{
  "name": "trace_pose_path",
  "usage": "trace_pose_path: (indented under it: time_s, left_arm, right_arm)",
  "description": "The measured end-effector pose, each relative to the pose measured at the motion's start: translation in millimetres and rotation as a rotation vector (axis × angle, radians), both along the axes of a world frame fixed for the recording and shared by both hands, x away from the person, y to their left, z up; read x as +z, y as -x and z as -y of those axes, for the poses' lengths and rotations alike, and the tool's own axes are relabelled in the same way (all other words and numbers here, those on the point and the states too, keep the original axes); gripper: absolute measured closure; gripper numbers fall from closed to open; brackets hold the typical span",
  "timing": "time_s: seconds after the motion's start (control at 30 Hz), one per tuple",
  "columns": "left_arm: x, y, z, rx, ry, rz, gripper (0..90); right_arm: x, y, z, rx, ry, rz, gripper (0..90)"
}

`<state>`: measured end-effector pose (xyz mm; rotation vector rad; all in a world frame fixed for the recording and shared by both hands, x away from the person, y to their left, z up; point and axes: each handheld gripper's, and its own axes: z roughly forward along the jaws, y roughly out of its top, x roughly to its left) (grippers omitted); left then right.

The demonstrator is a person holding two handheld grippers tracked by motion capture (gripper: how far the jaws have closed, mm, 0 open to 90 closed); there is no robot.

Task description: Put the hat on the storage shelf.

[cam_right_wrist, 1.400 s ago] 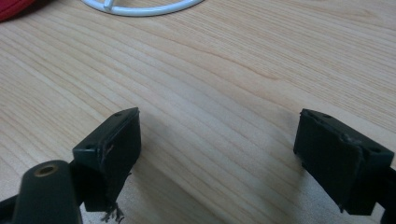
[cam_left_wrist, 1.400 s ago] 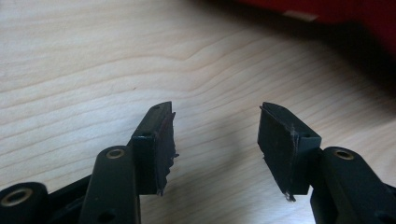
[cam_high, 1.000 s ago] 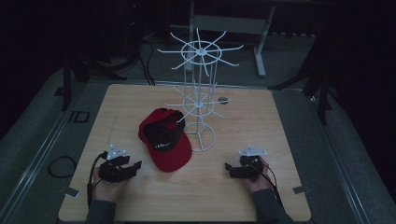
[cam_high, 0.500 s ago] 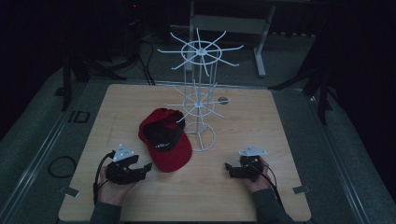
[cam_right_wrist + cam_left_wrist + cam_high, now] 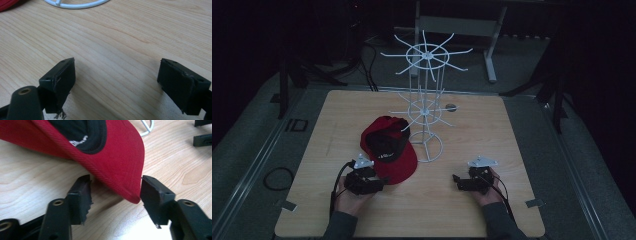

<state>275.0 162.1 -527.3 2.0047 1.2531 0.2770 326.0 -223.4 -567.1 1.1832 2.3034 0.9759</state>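
The red cap (image 5: 388, 150) lies crown-up on the bench (image 5: 492, 135), just beside the ring base of the white wire rack (image 5: 426, 107), its brim pointing toward the person. The left hand-held gripper (image 5: 116, 191) sits at the brim's front edge, jaws spread wide with the brim's tip between them; the far jaw looks close to the edge or just touching it, though nothing is pinched yet. The right hand-held gripper (image 5: 117, 75) rests well apart on bare wood near the rack's base, released too, holding nothing. To my eye this is the approach step of picking the cap up, probably to hang it on one of the rack's prongs. The next move calls for sliding the left jaws a little further along the brim so they bite stiff material rather than the very tip, then closing firmly before lifting. A grip on the edge alone could let the cap swing or slip.
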Motion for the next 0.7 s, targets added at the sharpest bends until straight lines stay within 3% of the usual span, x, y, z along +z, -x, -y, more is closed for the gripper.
trace_pose_path:
  time_s: [0.07, 0.1, 0.23, 0.5, 0.57, 0.7]
  left_arm:
    - [-0.6, -1.1, -1.0, -0.006, 0.009, -0.015, 48.6]
    - [0.4, -1.1, -5.2, 0.001, 0.021, -0.03, 55.4]
    - [2.5, -0.8, -14.1, 0.021, 0.017, -0.037, 60.9]
    - [5.1, -5.3, -44.5, 0.1, -0.001, -0.045, 62.4]
    - [0.9, -9.0, -45.2, 0.083, 0.021, -0.063, 60.8]
    - [-5.3, -12.8, -39.0, 0.059, 0.02, -0.08, 59.8]
  right_arm:
    - [0.0, 0.0, 0.0, 0.0, 0.0, 0.0, 14.7]
    - [0.0, 0.0, 0.0, 0.0, 0.0, 0.0, 14.7]
    - [0.0, 0.0, 0.0, 0.0, 0.0, 0.0, 14.7]
    - [0.0, 0.0, 0.0, 0.0, 0.0, 0.0, 14.7]
    - [0.0, -0.1, -0.1, 0.0, 0.0, 0.0, 14.7]
    - [0.0, -0.1, -0.1, 0.0, 0.0, 0.0, 14.7]
